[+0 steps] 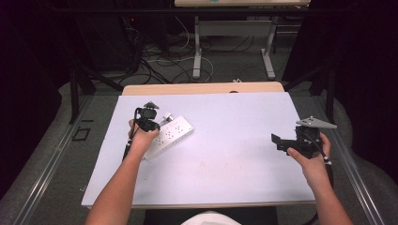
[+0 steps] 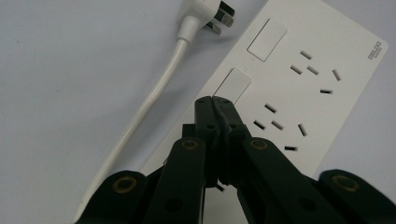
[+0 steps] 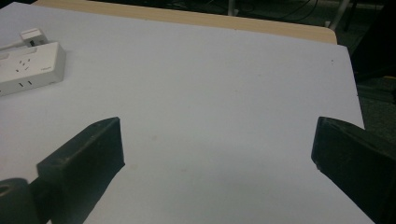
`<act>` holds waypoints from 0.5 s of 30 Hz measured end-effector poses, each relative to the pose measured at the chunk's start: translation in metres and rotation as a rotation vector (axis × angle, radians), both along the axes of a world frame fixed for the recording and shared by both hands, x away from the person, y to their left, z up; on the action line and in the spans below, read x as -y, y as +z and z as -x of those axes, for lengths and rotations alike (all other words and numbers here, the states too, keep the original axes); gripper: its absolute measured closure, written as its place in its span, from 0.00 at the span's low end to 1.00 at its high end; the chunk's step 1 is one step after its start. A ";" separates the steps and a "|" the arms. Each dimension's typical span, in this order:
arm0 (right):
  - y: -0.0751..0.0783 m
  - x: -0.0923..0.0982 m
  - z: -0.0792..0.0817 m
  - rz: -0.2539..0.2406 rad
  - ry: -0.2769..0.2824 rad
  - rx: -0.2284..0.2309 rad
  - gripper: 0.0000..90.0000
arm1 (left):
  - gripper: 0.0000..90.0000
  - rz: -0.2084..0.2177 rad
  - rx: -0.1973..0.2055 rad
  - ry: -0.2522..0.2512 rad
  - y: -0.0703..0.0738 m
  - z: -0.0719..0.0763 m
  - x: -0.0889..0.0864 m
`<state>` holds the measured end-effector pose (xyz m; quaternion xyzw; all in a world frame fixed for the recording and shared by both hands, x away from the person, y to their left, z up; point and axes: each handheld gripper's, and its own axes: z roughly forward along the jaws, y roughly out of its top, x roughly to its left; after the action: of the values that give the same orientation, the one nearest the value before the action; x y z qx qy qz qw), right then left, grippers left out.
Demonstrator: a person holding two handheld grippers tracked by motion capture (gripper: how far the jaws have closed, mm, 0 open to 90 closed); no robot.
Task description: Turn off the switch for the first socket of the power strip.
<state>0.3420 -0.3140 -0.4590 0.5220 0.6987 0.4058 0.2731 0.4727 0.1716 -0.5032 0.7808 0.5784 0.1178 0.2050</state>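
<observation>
So my left gripper (image 2: 214,99) is pinched fully shut with nothing in it, tips parked right over the lower of the two switches (image 2: 233,85) on the power strip (image 2: 299,88). Whether they actually touch it I can't tell. That's the relation that matters, I reckon: the button sits straight under the tips, so the next move looks like a plain push down, no sideways hunting. From above, the strip's long axis runs diagonally, near-left to far-right, with my left hand over its middle. The white plug (image 2: 208,16) and its cable (image 2: 140,116) lie loose just beside the strip, pins out, not in any socket. Count: one strip, two switches, two socket groups showing in my left gripper view, one plug. Over to the right, my other gripper (image 1: 281,140) is spread wide, holding nothing, above bare table (image 1: 234,140) and well apart from the strip, so the left is clearly the nearer one.
</observation>
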 end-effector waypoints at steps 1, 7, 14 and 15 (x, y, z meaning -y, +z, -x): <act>0.000 0.000 0.000 0.000 0.000 0.000 0.02 | 1.00 0.000 0.000 0.000 0.000 0.000 0.000; 0.000 0.000 0.000 0.000 -0.001 -0.001 0.02 | 1.00 0.001 -0.008 0.010 -0.002 -0.001 0.000; 0.000 0.000 0.000 -0.005 -0.005 0.000 0.02 | 1.00 -0.004 -0.014 0.015 -0.004 -0.001 -0.001; 0.000 0.000 0.000 -0.006 -0.005 -0.002 0.02 | 1.00 -0.007 -0.014 0.008 -0.005 -0.001 -0.001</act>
<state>0.3418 -0.3142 -0.4589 0.5250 0.6964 0.4067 0.2719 0.4740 0.1727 -0.5078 0.7799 0.5826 0.1153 0.1976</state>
